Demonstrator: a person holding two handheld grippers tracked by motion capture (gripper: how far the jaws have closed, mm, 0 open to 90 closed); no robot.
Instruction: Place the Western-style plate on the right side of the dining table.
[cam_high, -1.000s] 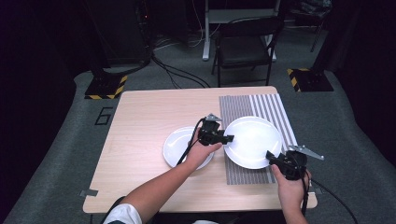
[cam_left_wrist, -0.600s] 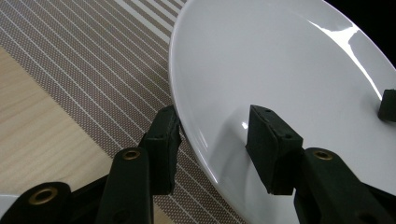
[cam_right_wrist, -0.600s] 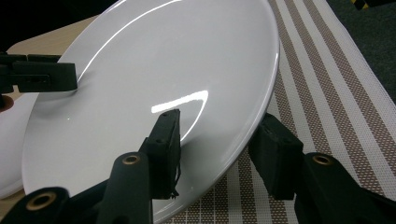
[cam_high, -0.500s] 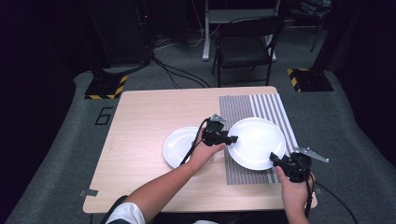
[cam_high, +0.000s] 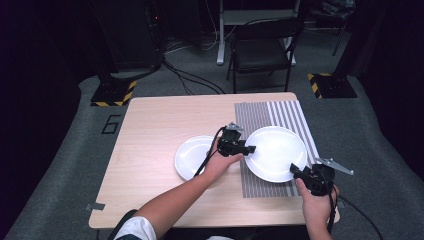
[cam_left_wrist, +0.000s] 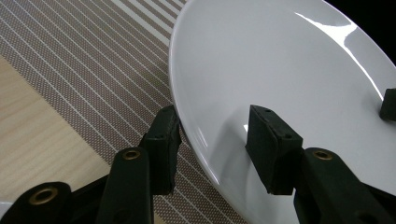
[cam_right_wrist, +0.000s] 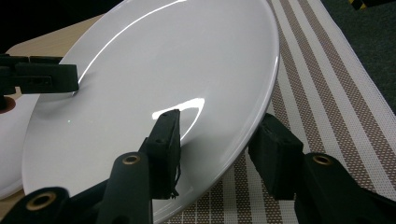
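Note:
A large white plate (cam_high: 276, 150) lies over a brown striped placemat (cam_high: 280, 112). My left gripper (cam_high: 250, 149) holds its left rim and my right gripper (cam_high: 294, 170) its near right rim. In the left gripper view the plate (cam_left_wrist: 280, 60) rises tilted over the placemat (cam_left_wrist: 93, 56), and the left gripper (cam_left_wrist: 212, 140) is shut on the rim, one pad under it and one on top. In the right gripper view the right gripper (cam_right_wrist: 219, 144) clamps the plate (cam_right_wrist: 163, 60) the same way, with the left gripper (cam_right_wrist: 46, 77) on the far rim.
A smaller white plate (cam_high: 192, 157) sits on the wooden table (cam_high: 160, 120) just left of the left hand. A black folding chair (cam_high: 262, 55) stands beyond the far edge. Stand bases with yellow-black stripes (cam_high: 112, 92) rest on the grey floor.

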